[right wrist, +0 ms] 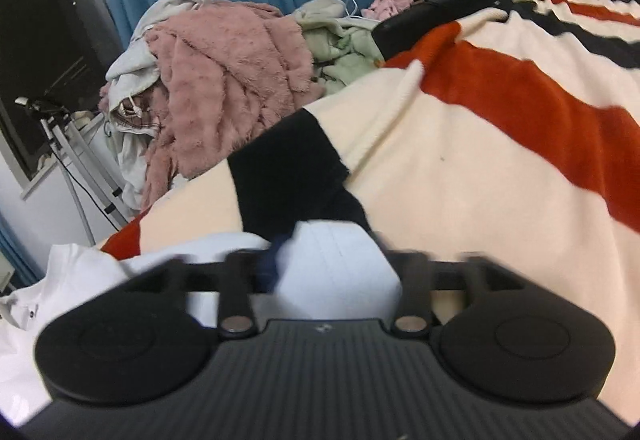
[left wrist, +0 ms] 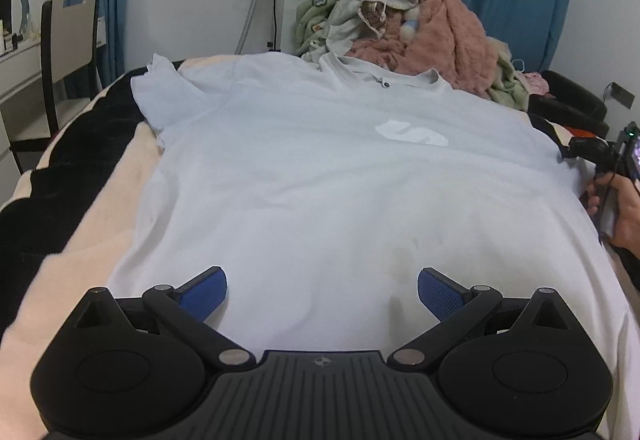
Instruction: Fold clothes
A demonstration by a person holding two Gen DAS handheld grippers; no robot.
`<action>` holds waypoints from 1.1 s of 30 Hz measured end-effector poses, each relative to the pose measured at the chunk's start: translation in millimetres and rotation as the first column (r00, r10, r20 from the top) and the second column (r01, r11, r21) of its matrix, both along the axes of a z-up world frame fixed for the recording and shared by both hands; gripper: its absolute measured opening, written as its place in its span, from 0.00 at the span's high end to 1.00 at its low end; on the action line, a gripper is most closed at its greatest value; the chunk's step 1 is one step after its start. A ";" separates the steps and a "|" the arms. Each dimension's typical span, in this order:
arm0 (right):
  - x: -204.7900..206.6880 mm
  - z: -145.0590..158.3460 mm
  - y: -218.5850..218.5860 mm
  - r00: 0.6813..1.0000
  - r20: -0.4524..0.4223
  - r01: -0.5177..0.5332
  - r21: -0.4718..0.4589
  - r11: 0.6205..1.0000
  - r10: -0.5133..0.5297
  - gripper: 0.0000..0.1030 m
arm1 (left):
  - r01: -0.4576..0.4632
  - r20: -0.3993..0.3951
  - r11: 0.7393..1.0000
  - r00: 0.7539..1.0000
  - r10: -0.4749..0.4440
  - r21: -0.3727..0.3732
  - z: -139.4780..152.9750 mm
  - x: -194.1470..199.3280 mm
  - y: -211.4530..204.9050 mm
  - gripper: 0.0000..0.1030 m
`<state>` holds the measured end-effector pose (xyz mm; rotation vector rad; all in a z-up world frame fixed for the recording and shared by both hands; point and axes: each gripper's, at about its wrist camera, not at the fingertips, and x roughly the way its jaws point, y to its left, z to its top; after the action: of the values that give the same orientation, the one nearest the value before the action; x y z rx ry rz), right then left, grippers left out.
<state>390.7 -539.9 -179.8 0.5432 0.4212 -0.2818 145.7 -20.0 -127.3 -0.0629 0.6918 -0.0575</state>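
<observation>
The left gripper (left wrist: 322,294) has its blue pads (left wrist: 208,290) spread wide over the near hem of the white T-shirt (left wrist: 320,167), pinching nothing. The shirt lies flat on the striped blanket (left wrist: 132,175), its long axis running from the fingers up the frame to the collar near the laundry pile (left wrist: 416,27). At the right edge, the right gripper (right wrist: 332,260) stands open in a blurred view, a white sleeve lying between its fingers, seemingly unclamped. The right hand (left wrist: 624,207) sits nearer that sleeve; the left is nearer the hem.
</observation>
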 end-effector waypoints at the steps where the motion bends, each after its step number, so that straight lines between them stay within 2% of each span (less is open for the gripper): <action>1: -4.2 3.7 2.0 1.000 0.002 -0.001 -0.010 1.000 0.001 0.11 | 0.002 0.004 1.000 1.000 -0.002 0.001 0.3 1.5 -0.6 0.00; 3: -12.5 11.2 6.1 1.000 0.005 -0.004 -0.031 1.000 0.004 0.09 | 0.006 0.013 1.000 1.000 -0.006 0.005 1.9 1.7 -1.1 0.00; 7: -44.6 39.6 26.1 1.000 -0.006 0.001 -0.129 0.992 -0.001 0.09 | 0.020 0.017 1.000 1.000 -0.019 -0.011 5.3 -3.7 -2.6 0.00; 11: -99.4 70.2 49.4 0.999 0.033 -0.026 -0.179 0.983 0.033 0.09 | 0.042 0.003 0.998 0.999 -0.042 -0.042 6.6 -14.5 -5.2 0.01; 17: -215.3 132.4 108.6 0.987 0.086 -0.116 -0.232 0.966 0.139 0.09 | 0.119 0.008 0.992 0.993 -0.119 -0.029 13.8 -44.9 -18.0 0.02; 21: -297.9 165.7 149.1 0.964 0.125 -0.195 -0.267 0.944 0.235 0.09 | 0.199 0.017 0.979 0.980 -0.198 -0.037 19.1 -70.8 -30.4 0.05; 23: -331.3 171.4 162.4 0.954 0.129 -0.233 -0.257 0.938 0.272 0.09 | 0.254 0.004 0.965 0.967 -0.254 -0.062 20.3 -81.9 -38.4 0.07; 29: -416.7 155.7 176.0 0.933 0.197 -0.286 -0.109 0.952 0.302 0.09 | 0.414 0.002 0.903 0.909 -0.417 -0.111 16.0 -112.9 -81.6 0.15; 31: -435.5 154.5 177.2 0.927 0.223 -0.287 -0.099 0.953 0.302 0.09 | 0.478 0.000 0.867 0.876 -0.483 -0.138 11.7 -120.8 -100.5 0.19; 32: -442.8 155.1 177.4 0.924 0.233 -0.288 -0.103 0.952 0.305 0.09 | 0.521 0.010 0.839 0.850 -0.526 -0.158 9.8 -125.8 -111.1 0.24; 33: -448.8 156.7 177.8 0.926 0.234 -0.275 -0.120 0.954 0.297 0.09 | 0.563 0.030 0.807 0.823 -0.568 -0.178 8.6 -130.0 -120.6 0.34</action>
<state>-58.1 -362.1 -23.1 0.4199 0.2373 0.0516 15.7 -140.7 -118.7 -0.0273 0.7099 -0.7017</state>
